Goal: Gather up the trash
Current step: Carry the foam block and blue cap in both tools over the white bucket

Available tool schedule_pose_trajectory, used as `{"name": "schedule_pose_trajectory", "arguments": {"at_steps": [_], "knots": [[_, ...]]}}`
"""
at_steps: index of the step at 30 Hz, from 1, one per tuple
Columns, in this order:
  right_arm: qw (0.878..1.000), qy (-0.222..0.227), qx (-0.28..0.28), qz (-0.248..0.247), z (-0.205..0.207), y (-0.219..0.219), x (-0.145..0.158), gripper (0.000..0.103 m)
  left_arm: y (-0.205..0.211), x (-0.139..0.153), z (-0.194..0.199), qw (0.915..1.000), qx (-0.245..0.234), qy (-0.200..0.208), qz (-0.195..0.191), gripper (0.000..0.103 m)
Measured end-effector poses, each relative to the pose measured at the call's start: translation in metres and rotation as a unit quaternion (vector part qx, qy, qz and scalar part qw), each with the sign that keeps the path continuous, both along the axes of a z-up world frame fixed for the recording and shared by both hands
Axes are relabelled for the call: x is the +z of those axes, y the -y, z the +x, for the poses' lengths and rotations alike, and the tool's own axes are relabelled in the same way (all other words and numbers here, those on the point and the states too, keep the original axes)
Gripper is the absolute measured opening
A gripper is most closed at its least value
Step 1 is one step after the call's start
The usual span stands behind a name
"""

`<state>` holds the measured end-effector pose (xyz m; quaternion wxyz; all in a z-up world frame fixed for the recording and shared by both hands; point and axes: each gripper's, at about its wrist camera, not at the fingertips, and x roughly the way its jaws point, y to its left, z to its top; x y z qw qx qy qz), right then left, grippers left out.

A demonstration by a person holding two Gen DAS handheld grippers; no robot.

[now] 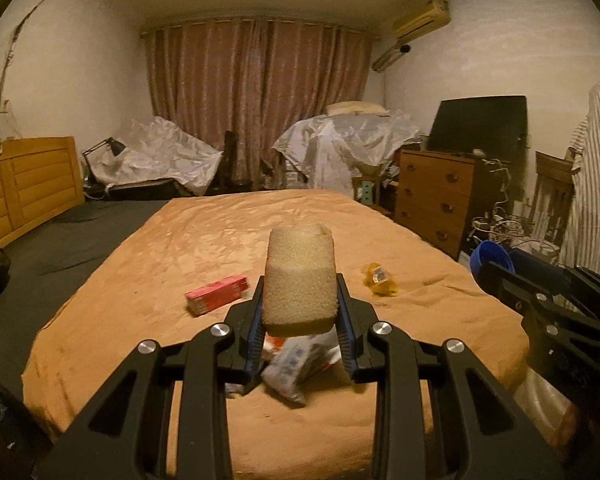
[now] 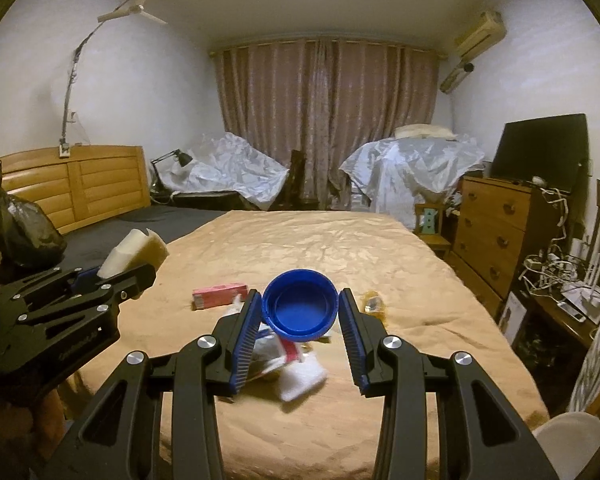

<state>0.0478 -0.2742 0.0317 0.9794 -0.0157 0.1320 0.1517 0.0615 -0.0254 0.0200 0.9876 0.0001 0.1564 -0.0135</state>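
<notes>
Trash: a sponge (image 1: 299, 276) is clamped between the left gripper's (image 1: 300, 308) fingers, a blue cap (image 2: 300, 306) between the right gripper's (image 2: 300, 312). Below both lie crumpled wrappers (image 2: 296, 372); beyond, a pink box (image 1: 217, 294) and yellow wrapper (image 1: 380, 279) on the bed (image 1: 180, 232).

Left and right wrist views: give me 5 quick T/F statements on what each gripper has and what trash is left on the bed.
1. The left gripper is shut on a sponge. True.
2. The right gripper holds a red cup. False: a blue cap sits between its fingers, open side toward the camera.
3. A pink box lies on the bed cover. True.
4. The yellow wrapper is in the left gripper. False: it lies on the bed cover, right of the sponge.
5. No trash lies below the grippers. False: crumpled white packaging lies near the bed's front edge.
</notes>
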Motion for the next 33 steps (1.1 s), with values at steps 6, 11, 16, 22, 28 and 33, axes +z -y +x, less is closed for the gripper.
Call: {"name": "schedule_pose_trajectory", "arguments": {"at_steps": [6, 11, 16, 22, 28, 33], "knots": [[0.999, -0.007, -0.038, 0.005, -0.007, 0.058, 0.009, 0.041, 0.040, -0.001, 0.010, 0.9988, -0.048, -0.009, 0.005, 0.029], [0.996, -0.013, -0.085, 0.005, -0.020, 0.126, 0.013, 0.041, 0.087, -0.004, 0.018, 0.9950, -0.098, -0.018, 0.012, 0.029], [0.990, -0.024, -0.140, 0.004, -0.040, 0.202, 0.007, 0.041, 0.146, -0.011, 0.024, 0.9851, -0.168, -0.034, 0.016, 0.029], [0.978, -0.055, -0.203, -0.002, -0.063, 0.302, -0.012, 0.041, 0.216, -0.024, 0.025, 0.9673, -0.246, -0.059, 0.017, 0.029], [0.965, -0.114, -0.238, 0.001, -0.070, 0.383, -0.041, 0.041, 0.276, -0.038, 0.026, 0.9446, -0.313, -0.097, 0.020, 0.029], [0.952, -0.178, -0.247, 0.021, -0.055, 0.445, -0.072, 0.041, 0.317, -0.059, 0.033, 0.9217, -0.356, -0.152, 0.024, 0.029]]}}
